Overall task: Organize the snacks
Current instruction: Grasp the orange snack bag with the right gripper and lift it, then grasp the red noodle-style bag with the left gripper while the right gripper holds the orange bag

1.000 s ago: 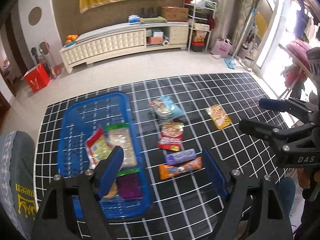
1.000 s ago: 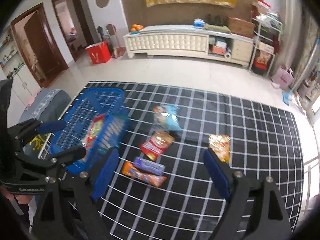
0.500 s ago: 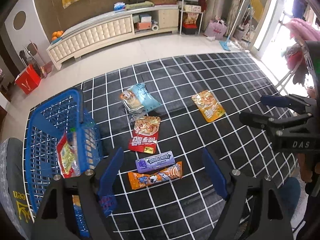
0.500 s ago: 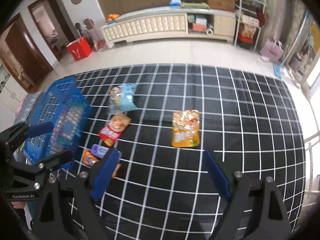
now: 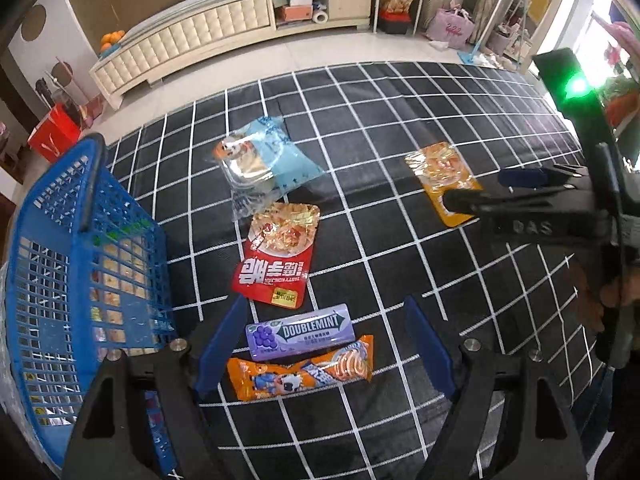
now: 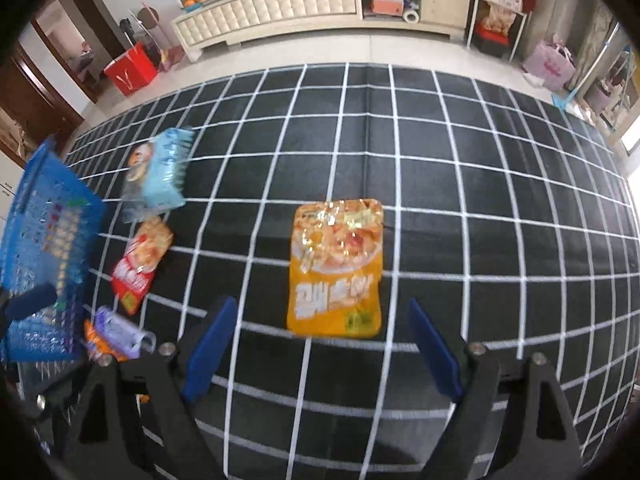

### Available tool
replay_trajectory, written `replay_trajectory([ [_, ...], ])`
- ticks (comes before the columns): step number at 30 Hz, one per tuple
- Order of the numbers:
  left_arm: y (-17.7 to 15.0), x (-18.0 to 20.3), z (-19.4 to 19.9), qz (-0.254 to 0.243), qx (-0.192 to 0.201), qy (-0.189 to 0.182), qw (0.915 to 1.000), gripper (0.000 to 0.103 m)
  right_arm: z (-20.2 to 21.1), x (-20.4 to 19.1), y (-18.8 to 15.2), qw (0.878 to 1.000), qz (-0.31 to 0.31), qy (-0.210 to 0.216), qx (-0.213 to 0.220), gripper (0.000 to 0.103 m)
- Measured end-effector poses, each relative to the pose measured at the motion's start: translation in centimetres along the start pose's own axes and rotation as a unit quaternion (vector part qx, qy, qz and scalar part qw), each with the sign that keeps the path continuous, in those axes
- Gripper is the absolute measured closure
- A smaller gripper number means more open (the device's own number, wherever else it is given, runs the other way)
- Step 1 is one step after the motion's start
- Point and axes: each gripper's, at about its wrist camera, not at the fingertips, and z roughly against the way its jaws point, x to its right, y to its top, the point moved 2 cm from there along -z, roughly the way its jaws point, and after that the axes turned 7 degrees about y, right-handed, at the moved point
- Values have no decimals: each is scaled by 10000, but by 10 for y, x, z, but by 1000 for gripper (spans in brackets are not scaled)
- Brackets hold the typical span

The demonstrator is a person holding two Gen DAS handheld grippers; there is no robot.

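My left gripper (image 5: 326, 346) is open, low over a purple Doublemint pack (image 5: 300, 332) and an orange bar wrapper (image 5: 300, 374) that lie between its fingers. A red pouch (image 5: 276, 258) and a light blue bag (image 5: 266, 160) lie beyond. A blue basket (image 5: 80, 264) with several snacks stands at the left. My right gripper (image 6: 320, 344) is open just before a yellow pouch (image 6: 336, 264); the same pouch (image 5: 440, 176) shows in the left wrist view, partly behind the right gripper (image 5: 496, 190).
All lies on a black mat with a white grid (image 6: 460, 184) on the floor. A white sideboard (image 6: 280, 4) stands far back, a red box (image 6: 130, 70) at back left, shelves and bags (image 6: 552, 64) at back right.
Both grippers have moved forward and down towards the mat. The left one shifted from over the basket to the Doublemint pack; the right one closed in on the yellow pouch. Both stay open.
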Motion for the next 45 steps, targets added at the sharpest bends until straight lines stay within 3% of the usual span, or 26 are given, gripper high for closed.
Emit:
replay_trajectory([
  [7,-1,-4,-15,31,-126,72,9999,24,-20,3,1,9993,236,-283,13,15],
  [10,-2,-6,-19,77,-144,67,9998,24,-20,-6,-6,9966,637,-512,135,27],
  [12,-5,-8,-21,137,-167,45,9998,24,-15,-10,-11,9959,747,-467,180,45],
  [16,-12,-8,-19,105,-192,52,9997,24,-13,-12,-17,9955,796,-458,247,54],
  [18,-14,-8,-16,120,-165,58,9998,24,-12,-17,-20,9944,921,-469,214,63],
  [22,-19,-12,-13,150,-169,43,9997,24,-12,-22,-26,9943,963,-385,239,68],
  [26,-22,-16,-12,217,-198,16,9996,24,0,-18,-27,9957,791,-219,436,89],
  [31,-19,-20,-12,305,-233,114,9992,24,7,-23,-35,9946,915,-173,462,90],
  [38,4,-21,-26,440,-368,385,9976,24,24,-26,-31,9953,640,298,662,90],
  [45,31,-10,-53,-166,-497,1025,9933,24,26,-32,-27,9928,527,775,752,90],
])
